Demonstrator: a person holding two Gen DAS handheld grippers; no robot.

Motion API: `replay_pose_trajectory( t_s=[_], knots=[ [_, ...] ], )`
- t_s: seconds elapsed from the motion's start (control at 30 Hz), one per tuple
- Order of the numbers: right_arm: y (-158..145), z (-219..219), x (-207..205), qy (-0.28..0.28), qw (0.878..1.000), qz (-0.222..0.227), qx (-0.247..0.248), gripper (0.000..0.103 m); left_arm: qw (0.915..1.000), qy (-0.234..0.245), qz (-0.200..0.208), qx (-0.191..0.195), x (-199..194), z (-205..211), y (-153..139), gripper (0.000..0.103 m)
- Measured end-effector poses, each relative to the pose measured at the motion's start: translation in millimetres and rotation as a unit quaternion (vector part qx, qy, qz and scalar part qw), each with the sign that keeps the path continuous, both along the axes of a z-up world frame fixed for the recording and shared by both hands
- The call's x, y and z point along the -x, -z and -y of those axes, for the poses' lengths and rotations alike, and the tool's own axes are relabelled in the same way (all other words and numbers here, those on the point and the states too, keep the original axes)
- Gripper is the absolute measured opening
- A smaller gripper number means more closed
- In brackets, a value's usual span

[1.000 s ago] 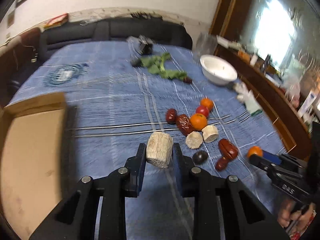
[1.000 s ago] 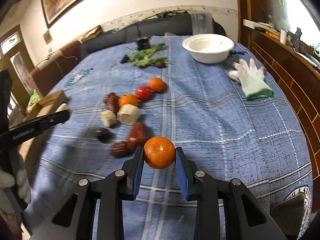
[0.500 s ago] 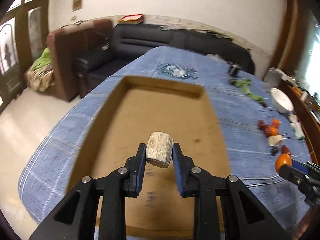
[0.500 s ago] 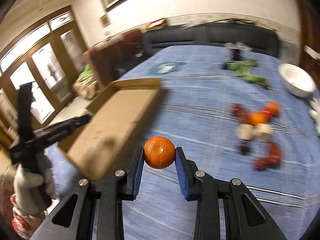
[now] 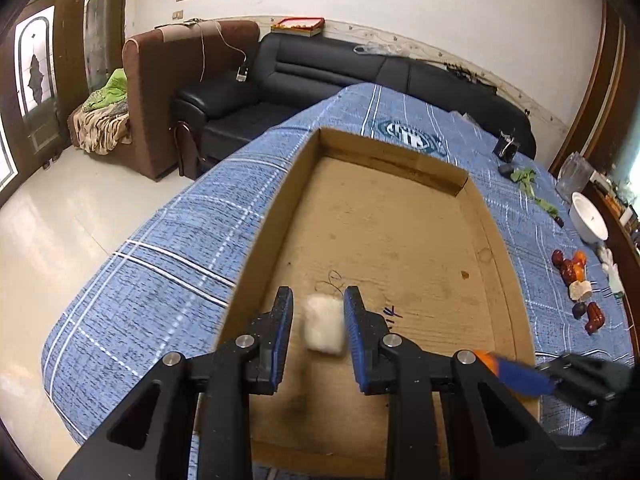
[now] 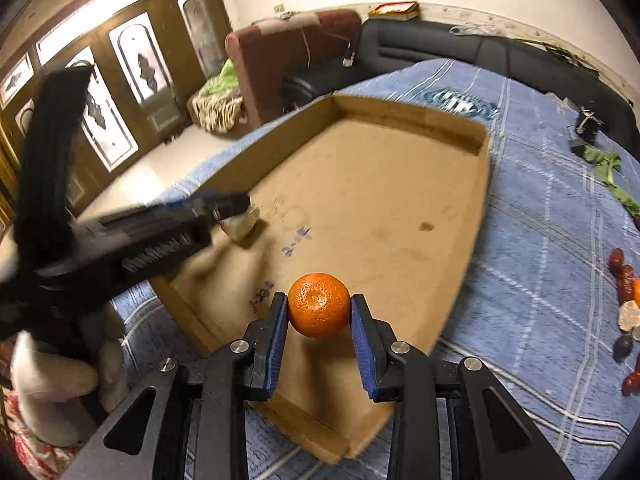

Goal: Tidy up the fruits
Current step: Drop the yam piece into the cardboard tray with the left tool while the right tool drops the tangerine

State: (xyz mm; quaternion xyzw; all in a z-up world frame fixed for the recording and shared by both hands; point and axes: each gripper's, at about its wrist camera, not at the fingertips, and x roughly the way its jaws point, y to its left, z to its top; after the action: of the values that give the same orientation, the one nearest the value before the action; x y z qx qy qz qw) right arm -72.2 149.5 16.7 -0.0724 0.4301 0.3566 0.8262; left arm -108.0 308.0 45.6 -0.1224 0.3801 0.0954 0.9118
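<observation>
Orange tangerine (image 6: 319, 305) clamped (right claw (image 6: 319, 322)), level

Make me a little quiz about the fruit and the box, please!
1. True or false: the right gripper is squeezing the orange.
2. Pick one: where is the pale chunk? A, in the white bowl. B, in the cardboard box. C, on the sofa.
3. Fill the gap: the left gripper has its jaws ____ (open or shut).

Key: 1 true. 2 B. 3 open.
</observation>
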Motion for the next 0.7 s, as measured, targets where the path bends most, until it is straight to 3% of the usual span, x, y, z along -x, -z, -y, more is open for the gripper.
replay_pose_trajectory(
  t_s=[0.33, 0.53, 0.6, 0.67, 0.7],
  knots=[
    [8.3, -17.9, 2.0, -0.008, 1.0, 0.008, 0.013, 0.037, 0.9989, -0.014, 0.038, 0.022, 17.8, -12.9, -21.0, 0.044],
    [-26.5, 20.3, 14.6, 0.018, 0.999, 0.033, -0.04, 0.037, 0.9968, -0.031, 0.072, 0.015, 34.2, -11.5, -42.0, 0.052],
    [-34.9, 40.1, 17.1, 0.052, 0.996, 0.051, -0.044, 0.037, 0.9943, -0.049, 0.094, -0.003, 44.8, -8.9, -51.2, 0.078],
    [-35.1, 53.6, 16.4, 0.079, 0.994, 0.063, -0.033, 0.037, 0.9902, -0.064, 0.123, -0.017, 54.5, -4.1, -59.2, 0.092],
    [-32.2, 56.0, 15.5, 0.083, 0.994, 0.061, -0.027, 0.036, 0.9891, -0.063, 0.132, -0.017, 57.1, -2.6, -62.2, 0.092]
  ],
)
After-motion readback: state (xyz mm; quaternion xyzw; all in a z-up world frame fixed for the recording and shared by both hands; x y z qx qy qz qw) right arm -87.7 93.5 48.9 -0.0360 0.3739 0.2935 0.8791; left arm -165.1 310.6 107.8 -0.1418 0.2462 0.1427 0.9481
